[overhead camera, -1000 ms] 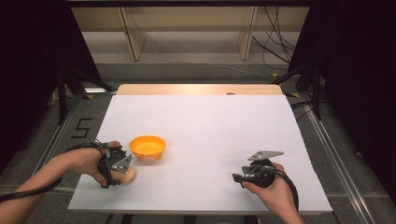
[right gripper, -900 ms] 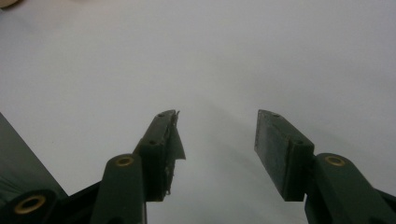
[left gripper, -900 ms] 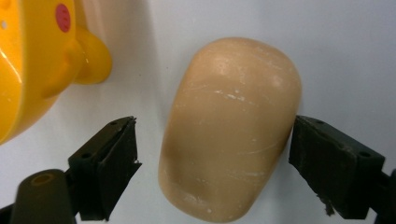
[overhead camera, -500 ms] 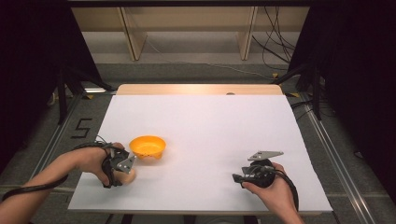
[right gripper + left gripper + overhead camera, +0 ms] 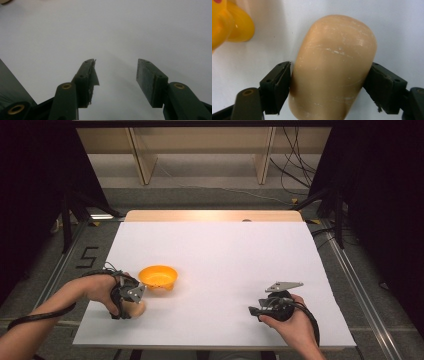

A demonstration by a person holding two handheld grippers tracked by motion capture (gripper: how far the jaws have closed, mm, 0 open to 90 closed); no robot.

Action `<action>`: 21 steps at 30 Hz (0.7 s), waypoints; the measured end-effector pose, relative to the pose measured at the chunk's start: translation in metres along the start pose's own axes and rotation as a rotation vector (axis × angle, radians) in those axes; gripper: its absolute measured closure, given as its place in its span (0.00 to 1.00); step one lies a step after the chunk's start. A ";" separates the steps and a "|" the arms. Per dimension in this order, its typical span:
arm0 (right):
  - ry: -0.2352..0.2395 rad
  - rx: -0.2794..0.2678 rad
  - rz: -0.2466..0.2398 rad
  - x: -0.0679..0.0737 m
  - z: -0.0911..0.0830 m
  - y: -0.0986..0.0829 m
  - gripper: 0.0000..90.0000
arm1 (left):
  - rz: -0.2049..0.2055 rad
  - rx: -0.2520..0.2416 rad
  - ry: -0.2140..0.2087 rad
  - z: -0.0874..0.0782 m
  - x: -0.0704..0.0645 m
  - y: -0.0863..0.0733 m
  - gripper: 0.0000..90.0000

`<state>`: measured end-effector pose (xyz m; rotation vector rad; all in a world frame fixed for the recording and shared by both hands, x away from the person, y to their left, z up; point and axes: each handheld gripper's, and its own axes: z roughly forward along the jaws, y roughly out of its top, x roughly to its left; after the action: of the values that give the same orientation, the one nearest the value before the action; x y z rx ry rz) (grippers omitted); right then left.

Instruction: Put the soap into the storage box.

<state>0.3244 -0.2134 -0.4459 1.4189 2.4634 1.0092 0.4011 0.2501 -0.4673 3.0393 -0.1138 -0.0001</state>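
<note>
Left claw [image 5: 329,75] clamping one tan loaf [image 5: 334,67], one orange bowl [image 5: 158,276], right claw [image 5: 116,75] released

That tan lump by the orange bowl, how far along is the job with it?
Grasping looks done: the left gripper is shut on the tan lump. It lies beside the orange bowl, not in it, so any placing remains. The right gripper waits open, holding nothing.

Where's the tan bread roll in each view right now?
High view: bread roll at lower left, under the left gripper.
Left gripper view: roll centre, squeezed between both fingers.
Right gripper view: tan sliver at the top-left corner, too little to identify.
Shared landmark: orange bowl.
</note>
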 end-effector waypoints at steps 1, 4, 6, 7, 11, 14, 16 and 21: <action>0.000 -0.007 0.002 0.000 0.001 0.000 0.55 | -0.008 0.000 -0.002 0.000 0.000 0.000 0.28; -0.001 -0.006 0.006 0.000 0.000 0.000 0.55 | -0.036 0.016 -0.008 -0.001 0.000 0.000 0.30; -0.001 -0.006 0.007 0.000 0.000 -0.001 0.55 | -0.080 0.021 -0.008 -0.001 0.001 0.000 0.31; 0.000 -0.005 0.006 0.000 0.000 -0.001 0.55 | -0.113 0.011 -0.012 -0.001 0.000 -0.001 0.32; 0.001 -0.007 0.005 0.000 0.000 0.000 0.55 | -0.162 0.007 0.007 -0.003 -0.002 -0.003 0.34; -0.001 -0.007 0.005 0.000 0.000 0.000 0.55 | -0.200 0.004 0.016 -0.003 -0.003 -0.005 0.34; -0.012 -0.006 0.006 0.000 0.001 0.000 0.55 | -0.231 -0.002 0.025 -0.003 -0.004 -0.007 0.34; 0.000 -0.007 0.007 0.000 0.000 0.000 0.55 | -0.291 -0.028 0.043 -0.004 -0.006 -0.013 0.35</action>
<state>0.3241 -0.2133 -0.4465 1.4269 2.4537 1.0178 0.3960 0.2637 -0.4643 2.9952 0.3288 0.0415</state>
